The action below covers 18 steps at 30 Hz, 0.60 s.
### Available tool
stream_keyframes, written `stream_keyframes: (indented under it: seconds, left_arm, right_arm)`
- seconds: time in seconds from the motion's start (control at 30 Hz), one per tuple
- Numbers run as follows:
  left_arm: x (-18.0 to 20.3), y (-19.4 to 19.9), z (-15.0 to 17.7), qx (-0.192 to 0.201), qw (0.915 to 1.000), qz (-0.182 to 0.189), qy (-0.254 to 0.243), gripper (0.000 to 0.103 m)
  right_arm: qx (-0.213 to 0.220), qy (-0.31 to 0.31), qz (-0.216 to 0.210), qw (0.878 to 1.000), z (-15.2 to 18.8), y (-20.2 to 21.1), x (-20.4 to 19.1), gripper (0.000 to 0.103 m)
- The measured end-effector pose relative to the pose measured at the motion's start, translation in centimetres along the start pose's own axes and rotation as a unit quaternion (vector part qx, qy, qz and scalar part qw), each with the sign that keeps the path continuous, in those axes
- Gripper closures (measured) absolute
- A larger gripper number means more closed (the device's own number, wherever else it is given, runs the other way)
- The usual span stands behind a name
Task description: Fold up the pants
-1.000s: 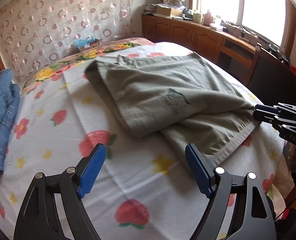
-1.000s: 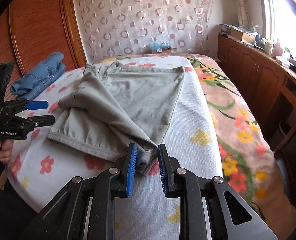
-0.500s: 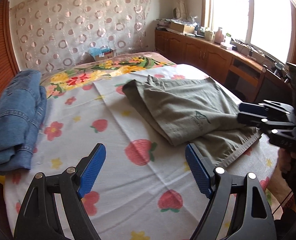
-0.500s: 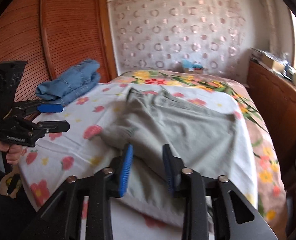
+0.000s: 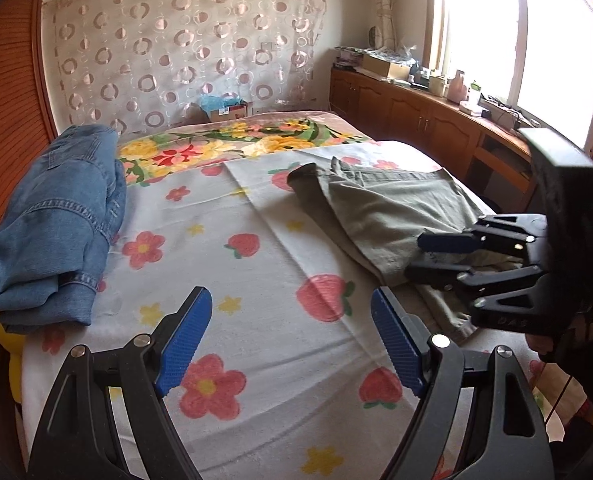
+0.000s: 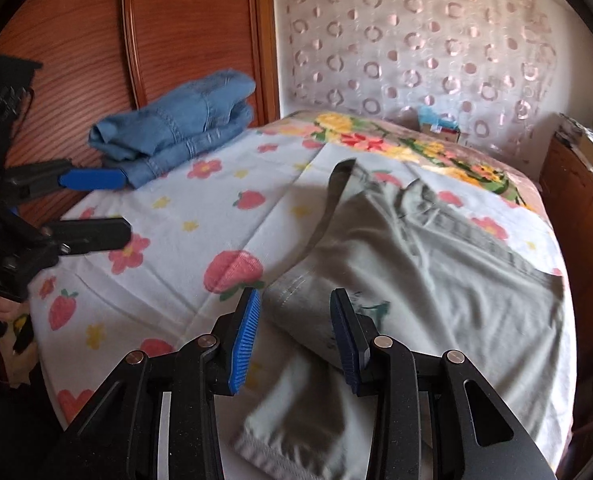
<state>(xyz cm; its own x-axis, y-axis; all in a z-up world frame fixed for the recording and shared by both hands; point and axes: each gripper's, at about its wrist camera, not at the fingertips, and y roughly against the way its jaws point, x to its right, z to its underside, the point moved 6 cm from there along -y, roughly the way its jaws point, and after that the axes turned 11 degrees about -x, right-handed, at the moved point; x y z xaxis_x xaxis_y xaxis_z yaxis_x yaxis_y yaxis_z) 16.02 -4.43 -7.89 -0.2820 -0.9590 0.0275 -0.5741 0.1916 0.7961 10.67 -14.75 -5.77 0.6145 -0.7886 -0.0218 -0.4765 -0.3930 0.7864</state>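
The grey-green pants [image 5: 392, 208] lie partly folded on the right half of the bed; they also show in the right wrist view [image 6: 436, 280]. My left gripper [image 5: 292, 338] is open and empty above the strawberry-print sheet [image 5: 232, 264], left of the pants. My right gripper [image 6: 294, 338] is open, its jaws standing over a folded leg edge of the pants without pinching it. It also shows in the left wrist view [image 5: 436, 256] at the pants' near edge. My left gripper shows at the left of the right wrist view [image 6: 108, 208].
Folded blue jeans [image 5: 52, 232] lie at the bed's left edge by a wooden wardrobe [image 6: 176, 40]. A curtain-covered wall [image 5: 184, 56] stands behind the bed. A wooden cabinet [image 5: 424, 120] with clutter runs under the window at right.
My right gripper let go of the pants' hem, opened and lifted back over the folded leg. My left gripper drew back and left, staying open.
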Motion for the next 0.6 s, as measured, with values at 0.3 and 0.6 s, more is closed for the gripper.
stream_keyframes:
  seconds: [0.3, 0.6]
  left_arm:
    - [-0.6, -0.6, 0.7, -0.006, 0.9999, 0.005, 0.009, 0.02]
    - [0.4, -1.1, 0.9, -0.014, 0.9998, 0.012, 0.0, 0.02]
  right_arm:
    - [-0.046, 0.037, 0.026, 0.998, -0.8, -2.1, -0.2, 0.084]
    - [-0.001, -0.006, 0.012, 1.0, -2.4, 0.9, 2.7, 0.099]
